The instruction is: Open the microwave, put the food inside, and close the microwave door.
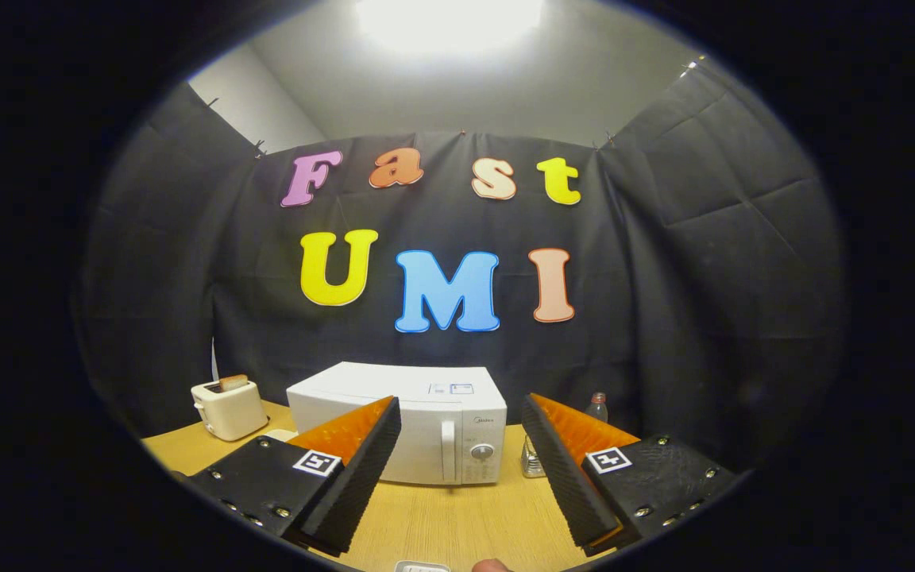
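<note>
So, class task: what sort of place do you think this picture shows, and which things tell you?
Probably a mock kitchen set up in a cloth-walled booth. A closed microwave and a toaster holding bread stand on a wooden table, with a bottle nearby. The tool is open, holding nothing.

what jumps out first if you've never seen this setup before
The white microwave stands out first: it sits shut on the wooden table, straight beyond the fingers. The gripper is open and holds nothing, its fingers spread wide with the microwave's handle showing in the gap. To the microwave's left stands a white toaster with bread in it, and to its right a small bottle.
</note>
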A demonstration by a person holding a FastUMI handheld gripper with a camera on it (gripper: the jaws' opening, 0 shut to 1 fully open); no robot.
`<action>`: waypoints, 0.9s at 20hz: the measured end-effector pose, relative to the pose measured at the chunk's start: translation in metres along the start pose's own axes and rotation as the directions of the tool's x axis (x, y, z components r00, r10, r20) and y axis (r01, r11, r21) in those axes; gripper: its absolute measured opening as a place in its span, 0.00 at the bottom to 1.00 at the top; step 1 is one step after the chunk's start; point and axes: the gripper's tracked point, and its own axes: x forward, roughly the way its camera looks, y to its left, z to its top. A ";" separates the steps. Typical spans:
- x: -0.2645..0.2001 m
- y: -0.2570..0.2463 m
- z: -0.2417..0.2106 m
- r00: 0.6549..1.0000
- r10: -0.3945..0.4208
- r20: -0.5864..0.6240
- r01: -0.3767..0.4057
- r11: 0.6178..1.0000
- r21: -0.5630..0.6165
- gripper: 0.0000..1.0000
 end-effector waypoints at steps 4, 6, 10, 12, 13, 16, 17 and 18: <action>0.025 -0.004 -0.008 1.000 0.005 -0.014 -0.005 1.000 0.007 0.96; 0.040 -0.004 -0.015 1.000 0.012 -0.028 -0.012 1.000 0.013 0.97; 0.076 -0.001 -0.038 0.997 0.037 -0.072 -0.035 0.999 0.026 0.97; 0.096 0.000 -0.053 0.993 0.046 -0.105 -0.043 0.999 0.032 0.97; 0.105 -0.001 -0.060 0.992 0.046 -0.117 -0.042 0.999 0.031 0.97; 0.131 -0.001 -0.083 0.986 0.048 -0.157 -0.044 0.999 0.029 0.97; 0.140 -0.002 -0.093 0.982 0.048 -0.180 -0.043 0.999 0.028 0.97; 0.148 -0.001 -0.104 0.978 0.046 -0.206 -0.041 0.999 0.028 0.97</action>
